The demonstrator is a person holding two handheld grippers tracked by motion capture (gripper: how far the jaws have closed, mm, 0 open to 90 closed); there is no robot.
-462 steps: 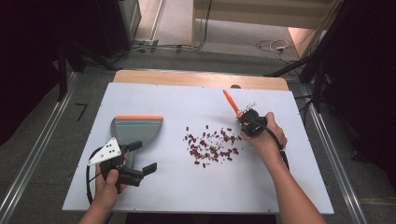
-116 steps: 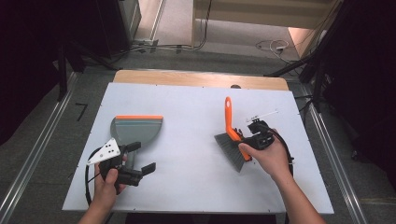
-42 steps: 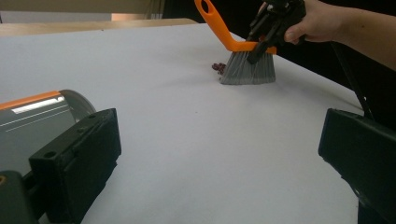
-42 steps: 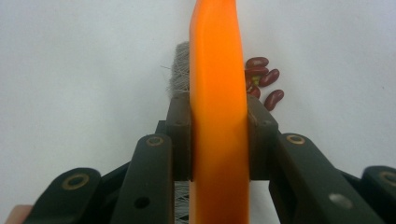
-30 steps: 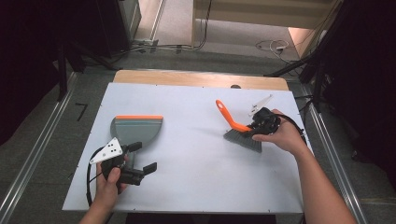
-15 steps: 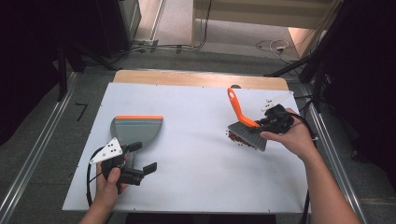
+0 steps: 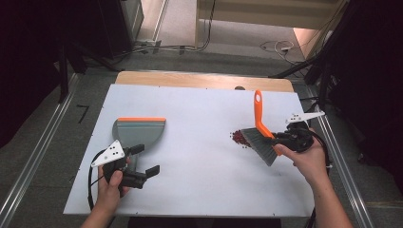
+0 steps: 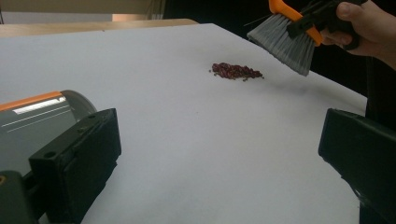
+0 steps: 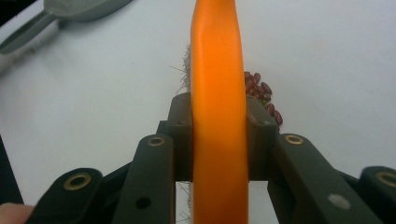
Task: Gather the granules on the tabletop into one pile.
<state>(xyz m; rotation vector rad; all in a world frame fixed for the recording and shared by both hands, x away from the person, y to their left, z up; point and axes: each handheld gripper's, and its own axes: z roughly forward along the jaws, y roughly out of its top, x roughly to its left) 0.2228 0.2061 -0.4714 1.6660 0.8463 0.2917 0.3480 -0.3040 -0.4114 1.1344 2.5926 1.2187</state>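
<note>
My right gripper (image 7: 279,139) is shut on the orange handle of a small brush (image 7: 259,124), whose grey bristles (image 7: 260,144) hang tilted just above the table at the right. A small heap of dark red beans (image 7: 239,138) lies right beside the bristles, on their left. The brush handle (image 9: 218,107) stands clamped between the jaws in the right gripper view, with the beans (image 9: 262,94) behind it. My left gripper (image 7: 145,160) is open near the front left, just in front of a grey dustpan (image 7: 139,132) with an orange edge. The left gripper view shows the dustpan (image 8: 35,116), beans (image 8: 236,71) and brush (image 8: 286,38).
The white table top (image 7: 199,180) ends in a wooden strip (image 7: 199,80) at the back. Metal rails (image 7: 28,166) run along the floor on both sides. Cables (image 7: 271,46) lie on the floor beyond the table.
The brush has been lifted and carried to the right, its bristles now off the table; the beans, once scattered mid-table, lie in one small heap.
</note>
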